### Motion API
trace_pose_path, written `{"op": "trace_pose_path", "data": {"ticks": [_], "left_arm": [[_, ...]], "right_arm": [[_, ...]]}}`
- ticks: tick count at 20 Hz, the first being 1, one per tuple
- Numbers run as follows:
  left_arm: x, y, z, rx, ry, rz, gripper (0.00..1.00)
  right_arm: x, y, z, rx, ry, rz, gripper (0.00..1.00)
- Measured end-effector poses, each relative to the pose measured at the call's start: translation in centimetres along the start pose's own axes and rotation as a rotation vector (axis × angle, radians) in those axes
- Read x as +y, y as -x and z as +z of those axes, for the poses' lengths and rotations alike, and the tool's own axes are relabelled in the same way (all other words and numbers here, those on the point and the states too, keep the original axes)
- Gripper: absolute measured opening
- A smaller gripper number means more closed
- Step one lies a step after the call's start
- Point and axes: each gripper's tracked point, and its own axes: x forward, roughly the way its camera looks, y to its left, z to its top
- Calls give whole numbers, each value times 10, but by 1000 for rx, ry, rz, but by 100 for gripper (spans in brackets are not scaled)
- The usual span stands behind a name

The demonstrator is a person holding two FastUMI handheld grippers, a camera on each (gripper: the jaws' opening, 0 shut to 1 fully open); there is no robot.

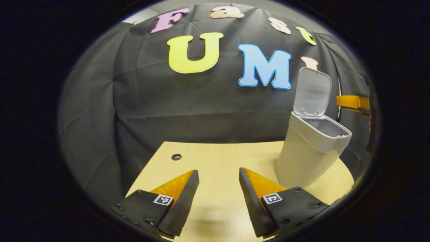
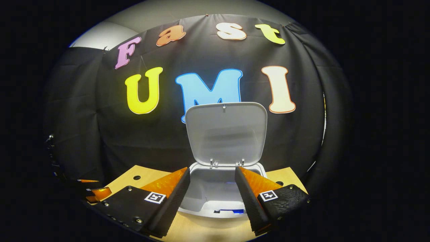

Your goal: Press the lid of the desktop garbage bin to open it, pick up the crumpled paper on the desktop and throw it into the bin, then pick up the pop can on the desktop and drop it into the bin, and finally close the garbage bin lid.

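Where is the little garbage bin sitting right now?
The garbage bin stands on the wooden table, lid up, to the right in the left gripper view. In the right gripper view it sits directly ahead, its opening between the right gripper fingers.

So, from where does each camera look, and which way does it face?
Left gripper view: rides on the left hand-held gripper, low over the wooden table, facing the booth wall; the bin stands to its right, lid up. Its own two fingers show, apart, with nothing between them.
Right gripper view: rides on the right hand-held gripper, just above the bin's open mouth, facing its raised lid. Its own fingers show, apart.
Shared: the bin, its lid, the table and the wall.
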Motion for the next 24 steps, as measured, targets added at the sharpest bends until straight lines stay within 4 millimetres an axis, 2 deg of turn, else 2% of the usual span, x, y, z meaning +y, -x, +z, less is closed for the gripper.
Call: {"op": "trace_pose_path", "data": {"ticks": [1,2,9,10,11,13,14,19,20,21,24], "left_arm": [[0,0,-1,3,-2,-1,82],[1,-1,-2,6,-2,-2,87],[3,-5,-10,27,-4,-12,87],[4,-6,-10,30,-3,-12,76],[6,-8,-11,34,-3,-12,87],[9,-10,-14,44,-5,-10,87],[10,-11,-16,51,-6,-8,82],[17,-20,-25,82,-2,-4,82],[18,-21,-27,87,0,-4,76],[19,-23,-28,93,2,-5,82],[23,-27,-32,108,0,-5,82]], "right_arm": [[1,0,5,-8,0,0,86],[1,-1,11,-21,-2,-2,86],[-6,-15,61,-147,-8,-51,86],[-7,-17,68,-167,-5,-57,86],[-8,-19,76,-187,-3,-63,86],[-11,-25,91,-229,1,-78,86],[-13,-29,98,-250,4,-88,86],[-22,-46,131,-338,3,-131,86],[-25,-49,136,-352,2,-139,86],[-27,-53,140,-362,0,-145,86],[-30,-66,145,-379,-2,-157,86]]}}
